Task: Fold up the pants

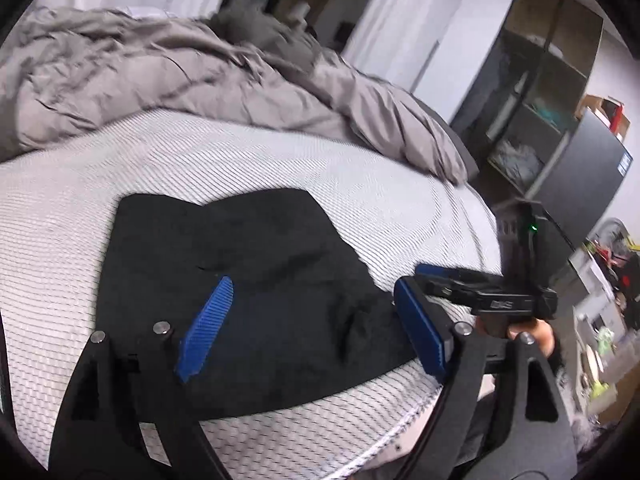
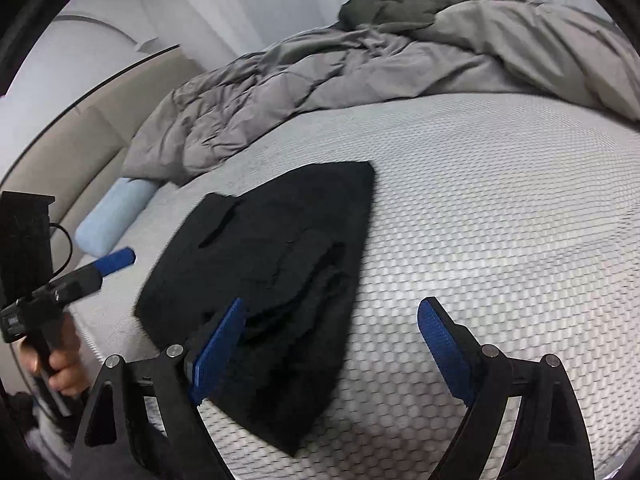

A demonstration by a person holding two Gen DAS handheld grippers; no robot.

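you are at a bed with a white textured mattress (image 2: 500, 208), a rumpled grey duvet (image 2: 320, 80) pushed to its far side and a pale blue pillow (image 2: 112, 220) at the headboard end. in the left wrist view dark shelving (image 1: 540, 100) stands past the bed. the black pants (image 1: 240, 280) lie folded into a compact stack near the mattress's near edge. your left gripper (image 1: 308, 324) hovers over them with its jaws wide apart and nothing between the blue pads; the cloth lies below the gap, not pinched. your right gripper (image 2: 332, 344) is spread wide too, holding nothing: its left pad sits over the near edge of the pants, its right pad over bare mattress. in the right wrist view your left hand (image 2: 60, 368) holds its gripper off the left side of the stack, apart from the cloth.
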